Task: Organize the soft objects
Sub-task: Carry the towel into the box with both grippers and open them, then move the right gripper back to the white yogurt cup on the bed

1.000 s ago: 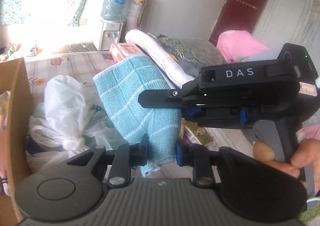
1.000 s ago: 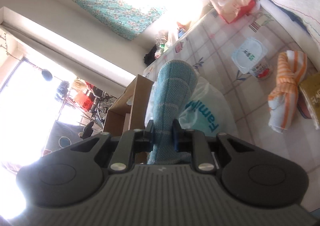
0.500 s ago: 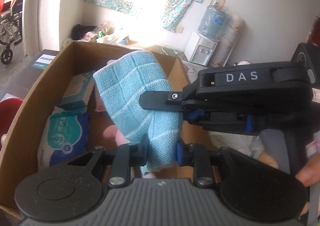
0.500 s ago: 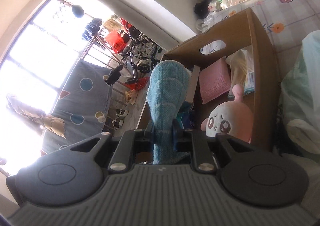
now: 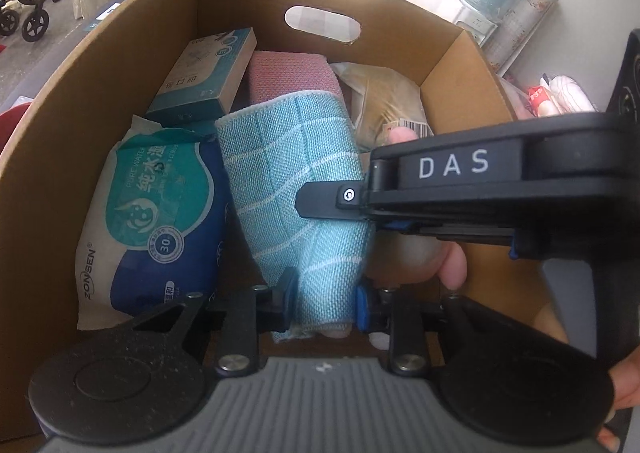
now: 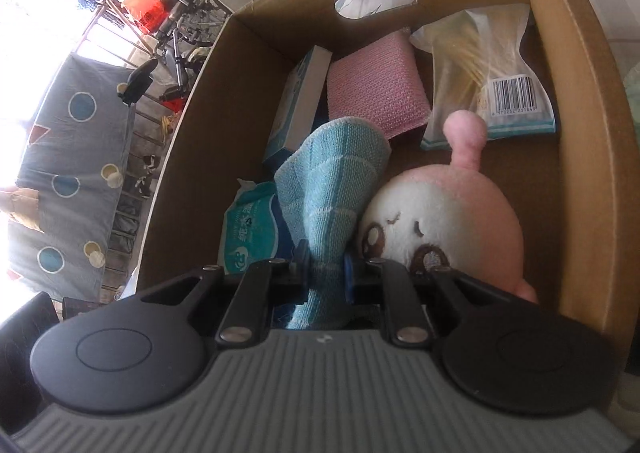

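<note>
Step in hand: placing the folded blue cloth (image 5: 296, 189) into the cardboard box (image 5: 100, 85). Cloth is inside the box mouth, hanging between both tools, its far end over the pink knitted pad (image 6: 376, 89) and just right of the wet-wipes pack (image 5: 160, 213).

Left gripper (image 5: 326, 301): pointed steeply down into the box. Cloth sits between its fingers (image 5: 362, 303); jaws are opening, and the pads look to be at the fabric's edges with little squeeze left. Cannot tell for certain whether they still bear on it.

Right gripper (image 6: 324, 275): also angled down, coming in from the right side; in the left wrist view its body crosses the frame sideways, with the person's hand (image 5: 452, 261) under it. Its fingers are clenched on the cloth, the fabric bunched narrow between the pads.

Other contents: teal carton (image 5: 208, 73) at the far left, a clear packet with a barcode (image 6: 492, 77) at the far right, pink-and-white plush toy (image 6: 452, 221) near right, touching the cloth.

Judgement: cloth is over the free gap between wipes pack and plush. Next move calls for lowering it into that gap, then releasing the right grip so the fold does not spring open; risk is the cloth dragging out on withdrawal if one pad snags the weave.
</note>
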The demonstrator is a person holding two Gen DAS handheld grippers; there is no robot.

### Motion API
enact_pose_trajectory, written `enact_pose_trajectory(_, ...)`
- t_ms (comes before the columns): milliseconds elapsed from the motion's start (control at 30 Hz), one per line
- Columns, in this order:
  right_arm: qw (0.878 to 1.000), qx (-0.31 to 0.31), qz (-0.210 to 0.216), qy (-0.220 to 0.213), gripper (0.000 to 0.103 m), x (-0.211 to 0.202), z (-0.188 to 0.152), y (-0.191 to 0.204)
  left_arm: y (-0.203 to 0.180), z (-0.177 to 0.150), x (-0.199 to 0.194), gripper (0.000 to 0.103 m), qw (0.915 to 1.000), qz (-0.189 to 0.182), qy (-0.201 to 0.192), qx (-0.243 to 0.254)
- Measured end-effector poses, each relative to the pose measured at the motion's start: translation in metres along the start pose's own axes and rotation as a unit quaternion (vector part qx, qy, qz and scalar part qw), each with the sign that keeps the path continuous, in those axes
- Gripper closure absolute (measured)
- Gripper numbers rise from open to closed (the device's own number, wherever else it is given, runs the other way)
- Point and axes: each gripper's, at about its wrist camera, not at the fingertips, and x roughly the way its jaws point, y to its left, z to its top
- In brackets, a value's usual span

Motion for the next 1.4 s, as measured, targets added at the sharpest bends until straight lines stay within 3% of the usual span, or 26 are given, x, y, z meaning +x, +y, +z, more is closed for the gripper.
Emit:
enact_pose_trajectory(133,1.0,-0.003,-0.016,0.001,0.087,-0.003,0.003,0.003,-0.004,-0.002,0.0,0.071,0.9999,0.011,-0.001,0.005)
enact_pose_trajectory(367,0.999,-0.008,0.001,-0.036,0.066,-0.024,0.005,0.008,0.003,0.0,0.001,0.066,0.9993,0.038,0.001,-0.002)
enact_pose_trajectory(467,0.998,-0.005,0.025,-0.062,0.066,-0.037,0.009,0.008,0.008,-0.001,-0.002,0.057,0.999,0.043,0.004,-0.011)
enact_pose_trajectory(600,0.996,0.01,0.064,-0.062,0.065,-0.036,0.018,0.007,0.01,-0.001,-0.015,0.041,0.9988,0.043,-0.019,-0.015)
enact_pose_trajectory(700,0.995,0.015,0.085,-0.047,0.065,-0.024,0.02,0.009,0.01,0.0,-0.023,0.039,0.998,0.051,-0.032,-0.016)
enact_pose_trajectory(833,0.997,0.047,0.069,-0.007,0.069,0.006,0.021,0.0,0.011,0.0,-0.023,0.04,0.998,0.054,-0.026,-0.022)
enact_pose_trajectory(900,0.997,0.04,0.066,-0.013,0.072,0.005,0.021,0.001,0.01,-0.002,-0.024,0.04,0.9979,0.054,-0.028,-0.024)
enact_pose_trajectory(1067,0.993,0.045,0.103,-0.037,0.063,-0.023,0.012,-0.001,0.002,-0.008,-0.04,0.039,0.9964,0.049,-0.065,-0.025)
enact_pose_trajectory(1133,0.991,0.041,0.112,-0.055,0.059,-0.039,0.002,-0.005,-0.006,-0.011,-0.049,0.032,0.995,0.049,-0.085,-0.018)
enact_pose_trajectory(1400,0.976,0.049,0.139,-0.16,0.043,-0.135,-0.048,-0.043,-0.056,-0.025,-0.08,0.024,0.9861,0.054,-0.152,0.038)
